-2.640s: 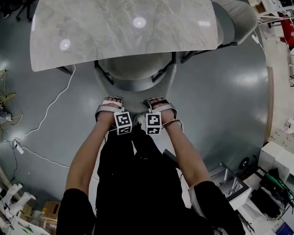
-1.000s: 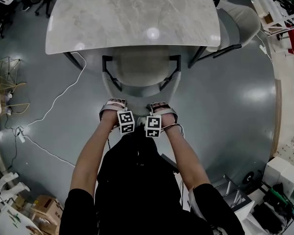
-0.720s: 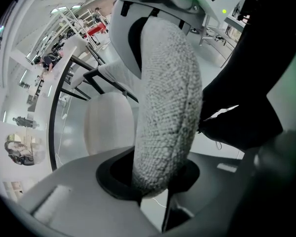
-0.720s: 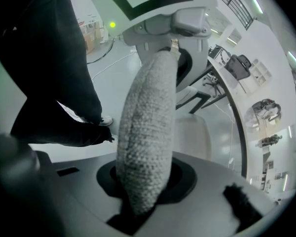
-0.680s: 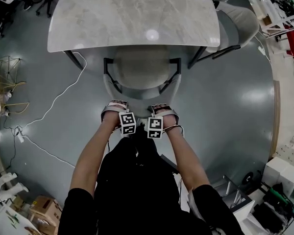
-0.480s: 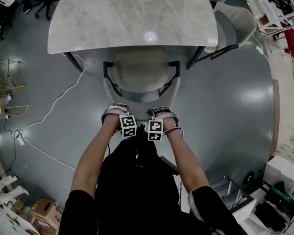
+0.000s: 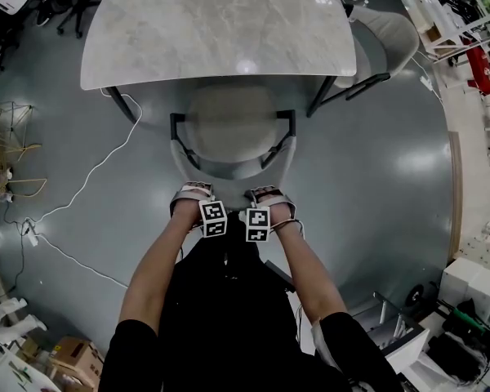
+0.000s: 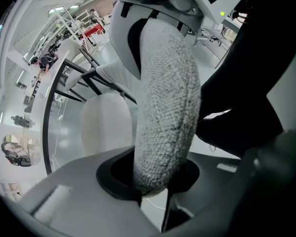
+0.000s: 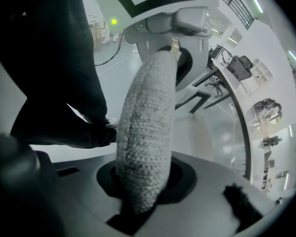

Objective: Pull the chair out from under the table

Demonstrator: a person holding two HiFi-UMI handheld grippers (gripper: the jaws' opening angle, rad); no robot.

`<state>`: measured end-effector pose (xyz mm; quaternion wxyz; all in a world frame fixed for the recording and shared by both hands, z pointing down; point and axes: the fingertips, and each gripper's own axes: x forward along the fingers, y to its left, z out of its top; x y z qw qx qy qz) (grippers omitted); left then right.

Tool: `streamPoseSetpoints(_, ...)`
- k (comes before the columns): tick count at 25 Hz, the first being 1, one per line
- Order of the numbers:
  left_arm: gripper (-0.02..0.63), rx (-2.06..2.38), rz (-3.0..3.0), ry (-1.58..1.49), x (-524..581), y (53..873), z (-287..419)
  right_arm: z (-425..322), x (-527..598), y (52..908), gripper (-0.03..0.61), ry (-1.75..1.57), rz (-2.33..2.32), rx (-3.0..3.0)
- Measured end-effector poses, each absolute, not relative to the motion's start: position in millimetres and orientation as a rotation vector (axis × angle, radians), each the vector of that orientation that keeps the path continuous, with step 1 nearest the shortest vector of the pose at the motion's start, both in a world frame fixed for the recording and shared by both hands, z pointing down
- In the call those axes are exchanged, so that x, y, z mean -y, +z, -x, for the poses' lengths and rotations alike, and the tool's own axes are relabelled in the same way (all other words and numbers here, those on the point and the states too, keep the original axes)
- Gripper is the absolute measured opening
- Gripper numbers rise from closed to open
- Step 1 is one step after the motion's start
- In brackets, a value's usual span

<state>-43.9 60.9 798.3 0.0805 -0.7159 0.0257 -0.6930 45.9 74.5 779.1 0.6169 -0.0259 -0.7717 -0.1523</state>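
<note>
grey woven fabric of the chair (image 7: 233, 129) backrest (image 8: 165, 107) is pinched in the left gripper (image 7: 192, 193) and, beside it, in the right gripper (image 7: 265, 193), mid-frame. the seat lies just below the marble table (image 7: 220, 27), its front at the table's near edge. likely risk: an uneven pull could swing the chair so an armrest (image 7: 287, 129) clips a table leg (image 7: 320, 96), or the padded rim could slip from the jaws.
</note>
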Motion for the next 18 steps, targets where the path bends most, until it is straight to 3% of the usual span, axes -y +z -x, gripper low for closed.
streamPoseSetpoints(18, 0.097, -0.004, 2.118, -2.041, -122, 798, 58, -31, -142, 777, 0.084, -0.289, 0.012, 1.768)
